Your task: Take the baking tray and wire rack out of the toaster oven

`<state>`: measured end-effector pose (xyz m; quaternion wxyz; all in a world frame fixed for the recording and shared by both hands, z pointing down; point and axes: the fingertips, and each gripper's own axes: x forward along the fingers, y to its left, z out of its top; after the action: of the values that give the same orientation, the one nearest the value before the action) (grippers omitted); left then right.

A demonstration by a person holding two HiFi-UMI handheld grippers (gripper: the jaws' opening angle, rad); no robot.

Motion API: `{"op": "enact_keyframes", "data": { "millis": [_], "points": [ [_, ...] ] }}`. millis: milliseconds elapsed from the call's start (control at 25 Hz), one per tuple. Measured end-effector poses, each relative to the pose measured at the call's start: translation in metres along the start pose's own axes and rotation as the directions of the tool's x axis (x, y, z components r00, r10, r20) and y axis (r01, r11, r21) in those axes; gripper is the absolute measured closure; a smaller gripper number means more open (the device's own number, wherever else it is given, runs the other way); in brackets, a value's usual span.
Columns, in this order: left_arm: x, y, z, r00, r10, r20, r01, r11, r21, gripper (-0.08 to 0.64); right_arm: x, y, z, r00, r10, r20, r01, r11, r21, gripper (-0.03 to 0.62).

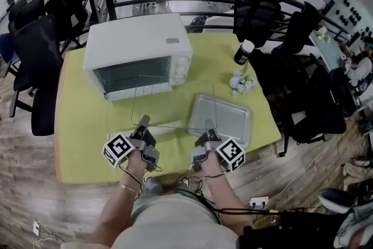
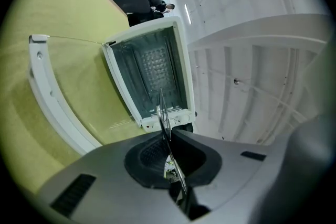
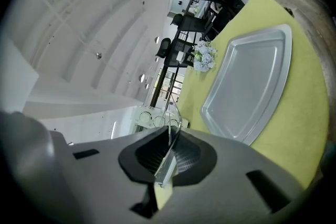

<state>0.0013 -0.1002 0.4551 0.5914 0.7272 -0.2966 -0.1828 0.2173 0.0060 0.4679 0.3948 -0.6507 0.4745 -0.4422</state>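
**A:** Where is the wire rack (image 1: 173, 100) sitting?

**B:** It is being held outside the toaster oven (image 1: 140, 46), in front of the open mouth and above the lowered door (image 2: 44, 93), toward the near edge of the table (image 1: 81, 131).

**A:** What are the grippers doing?

**B:** The left gripper (image 1: 143, 121) is clamping the rack's near left corner, its fingers pressed together on a thin wire. The right gripper (image 1: 208, 124) is pinching the near right corner the same way.

**A:** And the baking tray (image 1: 224, 116)?

**B:** It is lying flat near the table's front right corner, just beside the right gripper. The rack's right side is passing over the tray's left part. The oven is standing toward the back left.
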Motion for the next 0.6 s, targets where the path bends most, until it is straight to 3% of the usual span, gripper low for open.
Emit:
{"op": "enact_keyframes", "data": {
  "millis": [600],
  "points": [
    [0.042, -0.006, -0.062, 0.985, -0.017, -0.172, 0.016, 1.0, -0.007, 0.552, -0.039, -0.037, 0.053, 0.986, -0.077, 0.15, 0.07, 0.996, 0.048, 0.586]
  ]
}}
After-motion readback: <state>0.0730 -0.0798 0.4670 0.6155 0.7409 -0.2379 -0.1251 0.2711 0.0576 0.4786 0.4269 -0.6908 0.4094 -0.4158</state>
